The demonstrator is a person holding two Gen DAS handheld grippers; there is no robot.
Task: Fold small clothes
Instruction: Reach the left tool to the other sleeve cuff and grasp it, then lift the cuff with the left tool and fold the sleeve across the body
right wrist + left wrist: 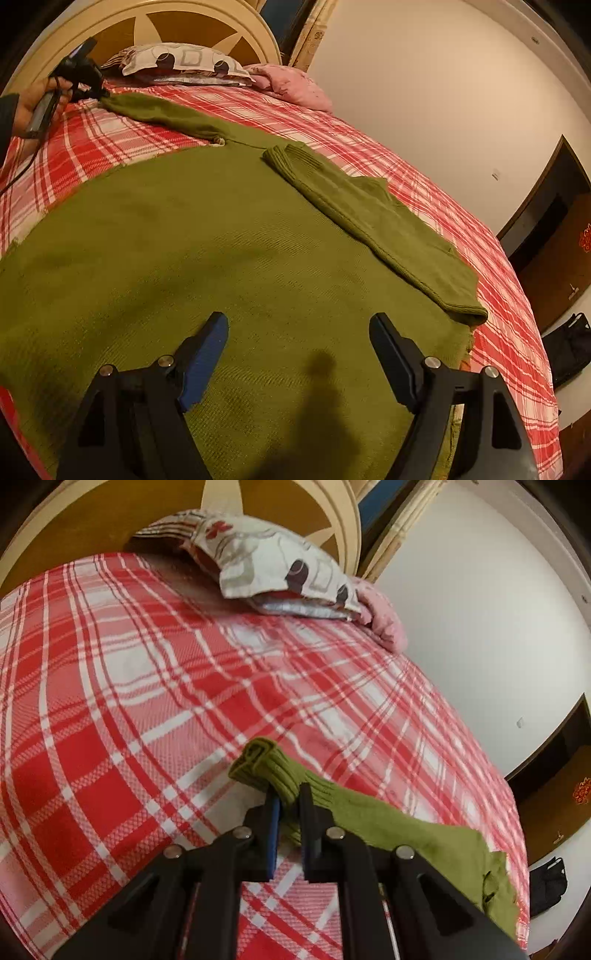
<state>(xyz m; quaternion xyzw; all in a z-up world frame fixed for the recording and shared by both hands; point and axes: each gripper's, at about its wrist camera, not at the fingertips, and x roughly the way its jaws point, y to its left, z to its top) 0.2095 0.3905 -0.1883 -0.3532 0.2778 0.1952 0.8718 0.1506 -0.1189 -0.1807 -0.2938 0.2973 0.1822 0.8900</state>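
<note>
Green sweater spread across plaid bed, centre frame. Left hand-held gripper clamped on ribbed left sleeve cuff, upper left, sleeve stretching diagonally toward body. Right hand-held gripper wide open, empty, above hem; right sleeve already folded in.

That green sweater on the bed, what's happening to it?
Someone is folding the green sweater on the red plaid bed. The left hand-held gripper is pinching the cuff of one sleeve, stretched out to the side. The right hand-held gripper is open above the sweater's body. The other sleeve is already folded in.
</note>
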